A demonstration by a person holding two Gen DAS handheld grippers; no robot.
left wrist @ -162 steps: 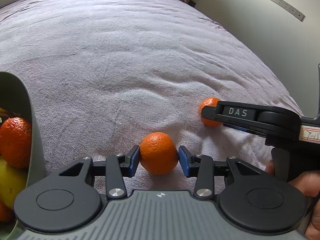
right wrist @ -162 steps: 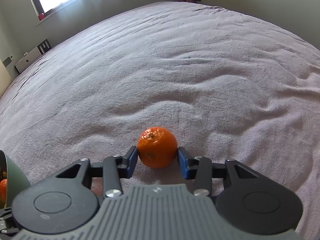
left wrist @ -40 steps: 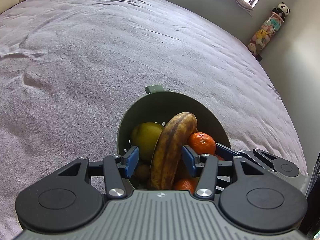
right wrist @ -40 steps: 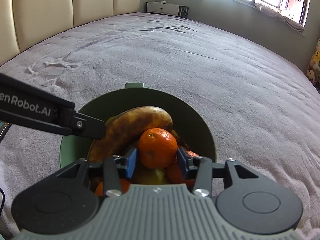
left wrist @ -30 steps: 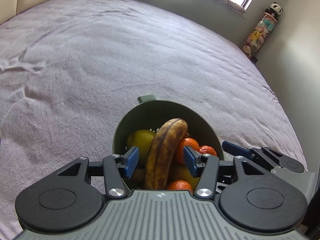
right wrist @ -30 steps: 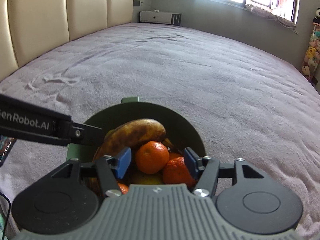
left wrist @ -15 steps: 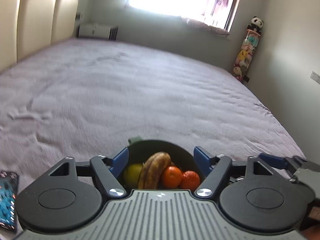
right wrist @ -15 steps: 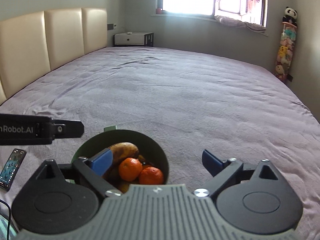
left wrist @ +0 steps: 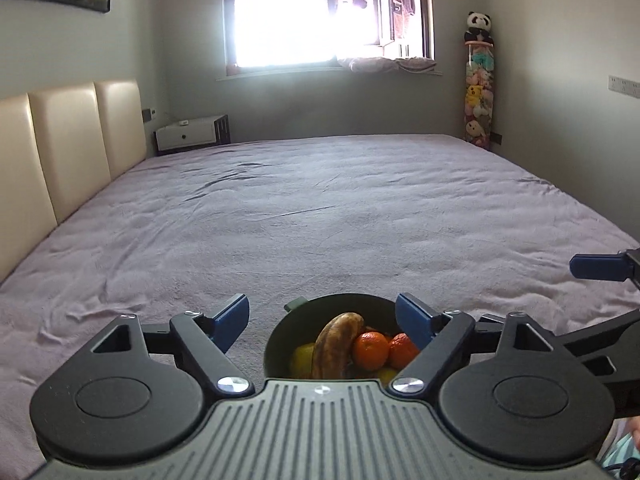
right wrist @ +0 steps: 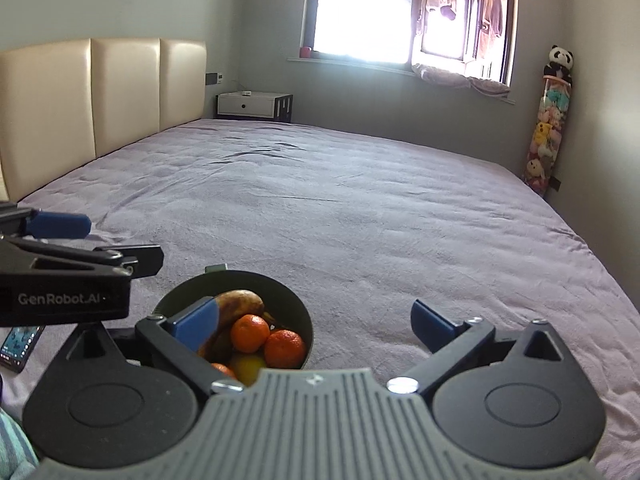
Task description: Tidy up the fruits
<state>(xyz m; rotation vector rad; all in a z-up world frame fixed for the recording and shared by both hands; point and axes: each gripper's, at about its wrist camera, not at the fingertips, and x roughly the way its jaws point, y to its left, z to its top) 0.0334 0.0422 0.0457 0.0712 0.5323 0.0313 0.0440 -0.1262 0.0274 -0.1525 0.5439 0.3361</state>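
Observation:
A dark green bowl (left wrist: 280,332) stands on the purple bed, also in the right wrist view (right wrist: 298,312). It holds a brown banana (left wrist: 336,342), two oranges (left wrist: 370,350) and a yellow fruit (left wrist: 302,358). The oranges also show in the right wrist view (right wrist: 250,332). My left gripper (left wrist: 322,318) is open and empty, raised above and behind the bowl. My right gripper (right wrist: 316,320) is open and empty, to the right of the bowl and above it.
The purple bedspread (left wrist: 320,216) stretches ahead to a cream headboard (right wrist: 88,100) on the left. A white nightstand (right wrist: 254,106) and a window stand at the far wall. A phone (right wrist: 18,346) lies on the bed at the left. Plush toys (right wrist: 546,136) stand at the right.
Both grippers let their oranges go into the bowl, opened wide, and pulled up and back. The bowl now looks smaller and lower in both views.

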